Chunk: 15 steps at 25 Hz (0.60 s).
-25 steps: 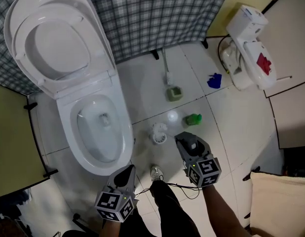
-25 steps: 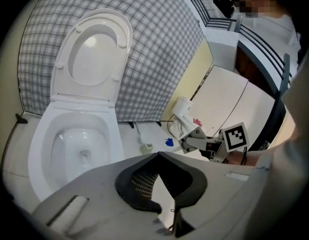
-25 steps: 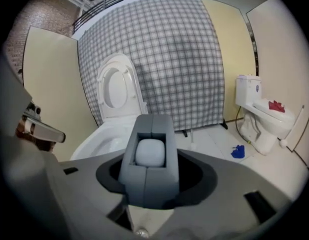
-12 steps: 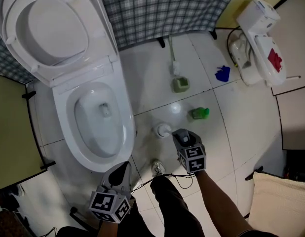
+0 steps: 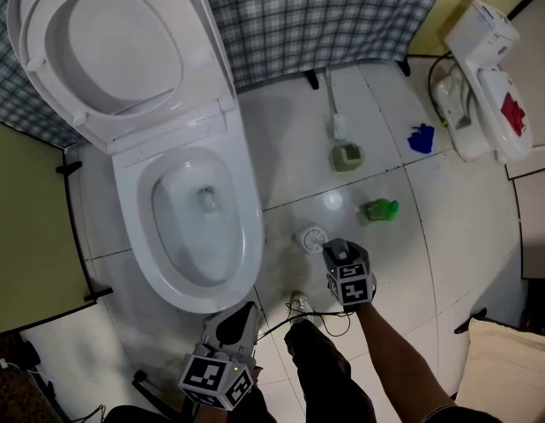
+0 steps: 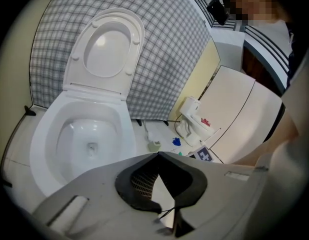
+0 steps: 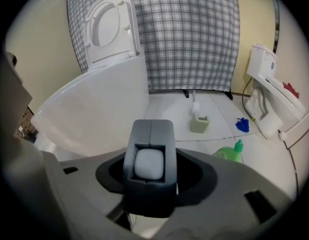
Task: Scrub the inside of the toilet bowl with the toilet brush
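- The toilet brush (image 5: 339, 129) stood in its green holder (image 5: 347, 157) near the floor's far edge, well apart from the toilet bowl (image 5: 255, 236).
- We had our left claw (image 6: 157, 156) clenched, empty.
- Our right claw (image 7: 150, 129) was clenched round a white lump (image 7: 148, 164).

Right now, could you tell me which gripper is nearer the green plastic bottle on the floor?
Right. The right gripper is close to the green plastic bottle; the left gripper is much farther, beside the white toilet bowl's front rim.
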Tool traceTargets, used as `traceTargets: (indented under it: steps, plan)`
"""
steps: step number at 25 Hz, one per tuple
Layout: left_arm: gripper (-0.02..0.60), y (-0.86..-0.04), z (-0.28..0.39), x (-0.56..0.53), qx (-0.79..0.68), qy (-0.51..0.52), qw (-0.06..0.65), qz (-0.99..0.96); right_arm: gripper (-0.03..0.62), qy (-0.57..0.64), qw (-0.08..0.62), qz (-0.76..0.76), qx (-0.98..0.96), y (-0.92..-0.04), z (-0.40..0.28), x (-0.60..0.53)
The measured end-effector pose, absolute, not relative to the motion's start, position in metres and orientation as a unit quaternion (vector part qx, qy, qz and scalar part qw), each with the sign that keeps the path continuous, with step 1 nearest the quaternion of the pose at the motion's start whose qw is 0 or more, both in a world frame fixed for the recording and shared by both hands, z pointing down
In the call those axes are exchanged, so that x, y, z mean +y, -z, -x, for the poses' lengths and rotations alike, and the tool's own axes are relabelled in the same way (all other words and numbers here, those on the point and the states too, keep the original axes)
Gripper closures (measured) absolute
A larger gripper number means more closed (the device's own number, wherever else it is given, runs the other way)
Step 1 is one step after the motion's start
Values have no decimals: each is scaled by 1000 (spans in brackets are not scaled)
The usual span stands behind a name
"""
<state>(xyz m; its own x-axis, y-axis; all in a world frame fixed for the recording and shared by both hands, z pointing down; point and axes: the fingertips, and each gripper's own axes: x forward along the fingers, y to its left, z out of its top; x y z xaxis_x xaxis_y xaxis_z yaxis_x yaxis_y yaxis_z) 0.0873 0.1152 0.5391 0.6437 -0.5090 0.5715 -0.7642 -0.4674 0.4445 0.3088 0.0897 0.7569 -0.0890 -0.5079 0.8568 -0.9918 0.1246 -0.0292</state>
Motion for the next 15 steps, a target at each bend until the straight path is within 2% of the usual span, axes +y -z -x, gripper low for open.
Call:
traceTargets:
  steps: [8,10,15]
  plan:
    - [589,-521,-94,112,-367,-166,339,-850,359,-361,373,-583,-625,-765,-305,83]
    - [589,-511,-92,108,-366,-164,335,-853,286,-363,375,-586,-620,-760,-306,86]
    - [589,-479,-76,95,-368,-159,324,-857,269,-362,348,-606,-617,-705,-302,91]
